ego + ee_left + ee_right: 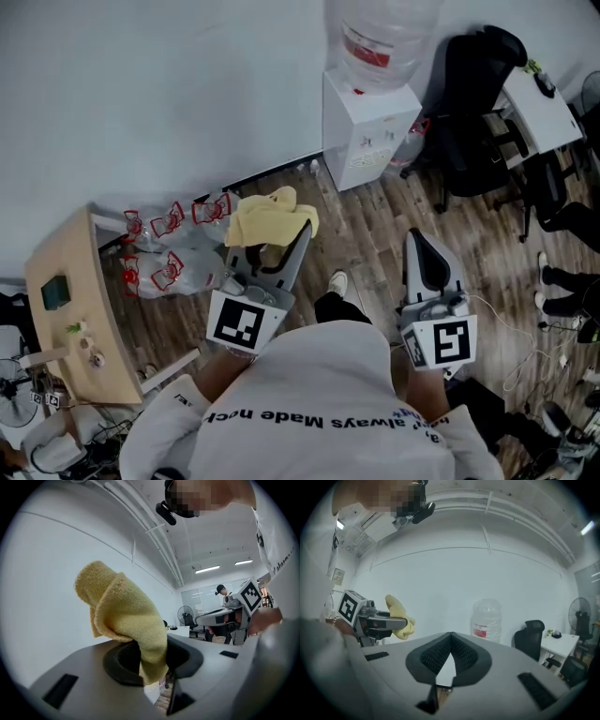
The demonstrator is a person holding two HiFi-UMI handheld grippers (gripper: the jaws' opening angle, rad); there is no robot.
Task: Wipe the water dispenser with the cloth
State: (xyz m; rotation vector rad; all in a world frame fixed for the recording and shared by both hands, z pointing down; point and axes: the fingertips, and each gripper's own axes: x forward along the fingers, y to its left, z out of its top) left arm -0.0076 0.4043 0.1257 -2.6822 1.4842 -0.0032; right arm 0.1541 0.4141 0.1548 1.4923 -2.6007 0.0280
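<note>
The white water dispenser [367,131] stands against the wall ahead, with a clear bottle [384,37] on top. A yellow cloth [270,217] bunches out of my left gripper [298,232], which is shut on it and held well short of the dispenser. In the left gripper view the cloth [124,620] fills the space between the jaws of the left gripper [152,660]. My right gripper [417,239] is to the right, also short of the dispenser. In its own view the right gripper [451,641] is shut with nothing held; the bottle [486,620] and the cloth [401,618] show beyond.
A light wooden table [66,309] stands at the left, with plastic bags [173,248] on the floor beside it. A black office chair [473,103] and a white desk [539,112] are right of the dispenser. Cables lie on the wood floor at the right.
</note>
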